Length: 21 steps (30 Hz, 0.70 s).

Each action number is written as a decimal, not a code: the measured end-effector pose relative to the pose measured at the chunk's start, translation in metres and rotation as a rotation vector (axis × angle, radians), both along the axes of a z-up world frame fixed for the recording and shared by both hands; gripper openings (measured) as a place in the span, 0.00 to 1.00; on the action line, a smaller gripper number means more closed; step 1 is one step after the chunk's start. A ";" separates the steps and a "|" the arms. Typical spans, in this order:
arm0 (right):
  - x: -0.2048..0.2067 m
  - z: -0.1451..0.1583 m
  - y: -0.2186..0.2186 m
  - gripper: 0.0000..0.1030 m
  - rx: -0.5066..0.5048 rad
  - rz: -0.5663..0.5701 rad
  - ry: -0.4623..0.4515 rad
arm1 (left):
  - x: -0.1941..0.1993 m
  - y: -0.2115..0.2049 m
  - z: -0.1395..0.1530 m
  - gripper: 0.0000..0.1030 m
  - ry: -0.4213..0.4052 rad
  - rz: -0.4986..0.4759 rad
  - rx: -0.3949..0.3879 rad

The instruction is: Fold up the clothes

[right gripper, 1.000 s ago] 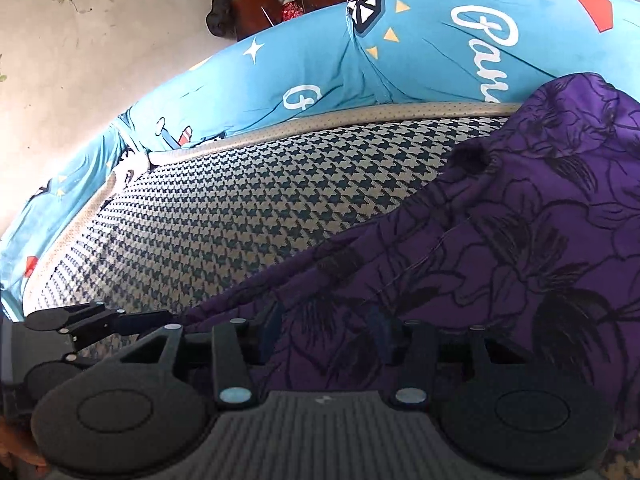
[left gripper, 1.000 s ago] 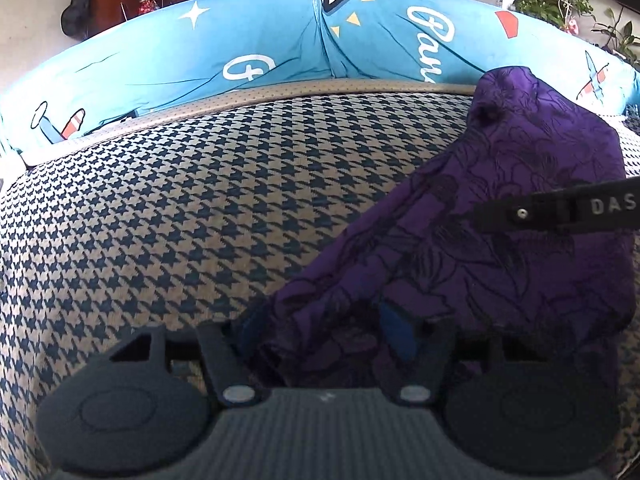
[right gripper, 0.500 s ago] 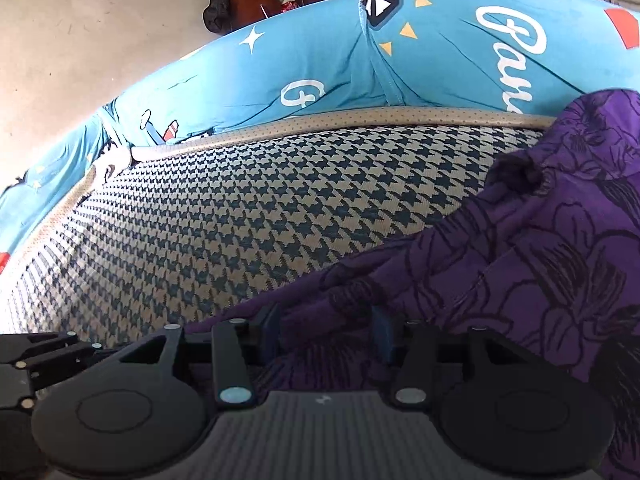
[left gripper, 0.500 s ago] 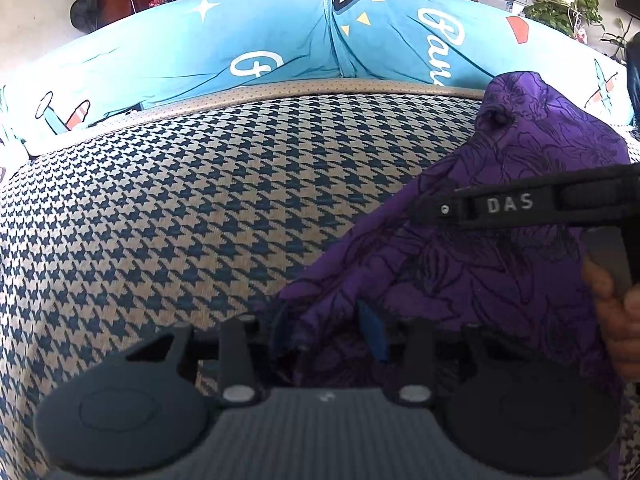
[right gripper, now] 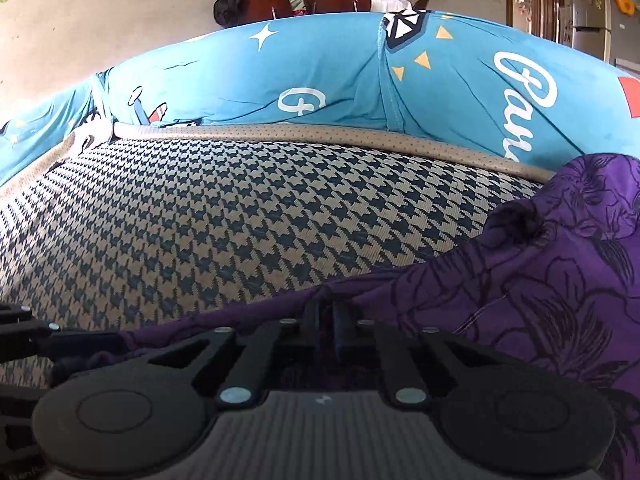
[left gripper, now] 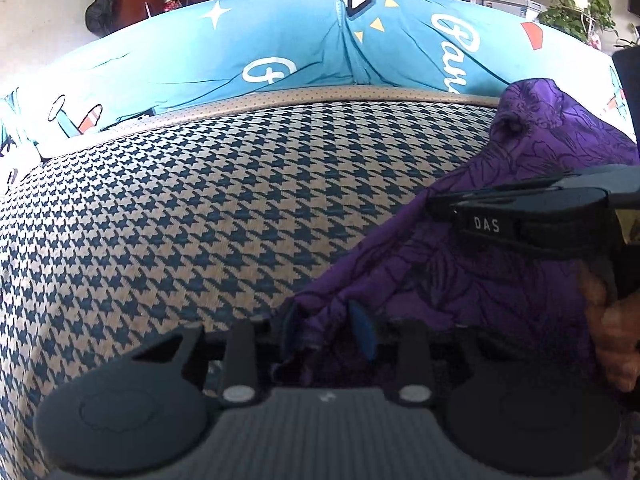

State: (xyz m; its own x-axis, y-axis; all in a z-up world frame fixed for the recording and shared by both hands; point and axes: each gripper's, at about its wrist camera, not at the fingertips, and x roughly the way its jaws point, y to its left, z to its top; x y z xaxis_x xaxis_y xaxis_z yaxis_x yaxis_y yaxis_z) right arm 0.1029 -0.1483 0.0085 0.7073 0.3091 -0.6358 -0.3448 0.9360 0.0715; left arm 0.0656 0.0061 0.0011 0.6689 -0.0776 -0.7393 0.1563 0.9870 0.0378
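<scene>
Houndstooth cushion [left gripper: 208, 216] carries a purple garment [left gripper: 500, 280]. Both my claws bite its near edge, ready to lift a fold: left claw [left gripper: 328, 332] has just been closing on bunched cloth, right claw [right gripper: 329, 326] pinched together on it.

White capitals "DAS" stand on the dark body of the right gripper [left gripper: 520, 216], seen from the left wrist camera. The blue cover [left gripper: 280, 52] behind the bed carries white looping script, cut off by folds and cloth: a lone "G" [right gripper: 301, 103], and farther right a word beginning "Pa" or "Ba" [right gripper: 524, 92]; the rest cannot be read.
</scene>
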 end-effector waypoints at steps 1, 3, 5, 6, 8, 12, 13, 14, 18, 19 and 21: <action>0.003 -0.001 0.000 0.08 0.011 -0.004 0.007 | 0.004 0.001 -0.001 0.29 0.000 0.010 -0.001; 0.007 0.000 0.000 0.08 0.022 -0.006 0.021 | 0.011 0.002 -0.003 0.29 0.002 0.019 -0.012; 0.009 0.004 -0.002 0.09 0.035 -0.010 0.041 | 0.015 0.001 -0.004 0.30 0.001 0.024 -0.013; 0.009 0.006 -0.003 0.11 0.043 -0.012 0.053 | 0.017 0.001 -0.005 0.30 0.000 0.024 -0.010; 0.006 0.011 -0.006 0.16 0.059 -0.008 0.076 | 0.021 0.000 -0.006 0.32 -0.001 0.030 -0.012; -0.013 0.017 -0.017 0.22 0.089 -0.003 0.136 | 0.031 0.000 -0.009 0.34 -0.001 0.040 -0.025; -0.021 0.018 -0.019 0.23 0.088 -0.001 0.147 | 0.034 -0.001 -0.010 0.36 -0.004 0.039 -0.019; -0.029 0.019 -0.021 0.23 0.087 0.000 0.158 | 0.036 -0.002 -0.010 0.38 -0.007 0.040 -0.010; -0.063 0.024 -0.030 0.23 0.083 0.015 0.157 | 0.042 -0.005 -0.013 0.41 -0.011 0.046 -0.004; -0.071 0.025 -0.033 0.23 0.092 0.014 0.158 | 0.043 -0.005 -0.013 0.41 -0.011 0.045 -0.005; -0.088 0.027 -0.041 0.23 0.108 0.013 0.160 | 0.039 -0.004 -0.011 0.42 -0.015 0.044 -0.003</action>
State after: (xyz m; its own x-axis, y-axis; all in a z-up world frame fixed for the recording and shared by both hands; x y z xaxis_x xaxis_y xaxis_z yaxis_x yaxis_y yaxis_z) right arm 0.0153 -0.1891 0.0352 0.5949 0.3902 -0.7028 -0.3332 0.9153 0.2262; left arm 0.1043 0.0016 -0.0103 0.6826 -0.0499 -0.7291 0.1118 0.9930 0.0368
